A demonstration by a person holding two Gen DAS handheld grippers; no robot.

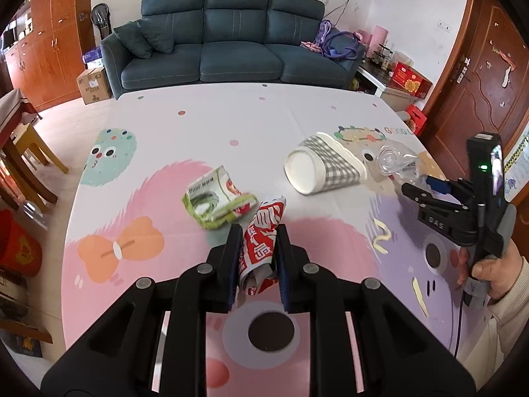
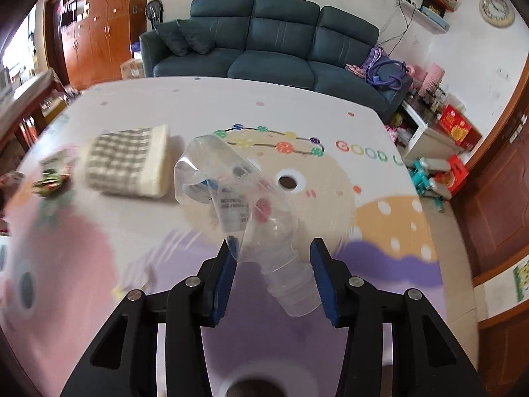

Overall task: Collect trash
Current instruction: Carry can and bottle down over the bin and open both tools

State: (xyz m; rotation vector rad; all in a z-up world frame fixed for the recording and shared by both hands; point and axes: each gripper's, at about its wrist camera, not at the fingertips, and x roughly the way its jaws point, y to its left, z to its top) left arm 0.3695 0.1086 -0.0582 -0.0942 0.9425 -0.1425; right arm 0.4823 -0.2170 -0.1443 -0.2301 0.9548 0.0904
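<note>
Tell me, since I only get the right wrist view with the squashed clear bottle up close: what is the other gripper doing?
Observer: The left gripper is shut on a crumpled red-and-white wrapper.
Operator: And the blurry checked thing off to my left?
Observer: That is a checked paper cup lying on its side, with its white base turned toward the left camera.
Operator: What about the green smear beside it?
Observer: It is a crumpled green wrapper lying on the patterned mat, just beyond the left gripper's tips.
</note>
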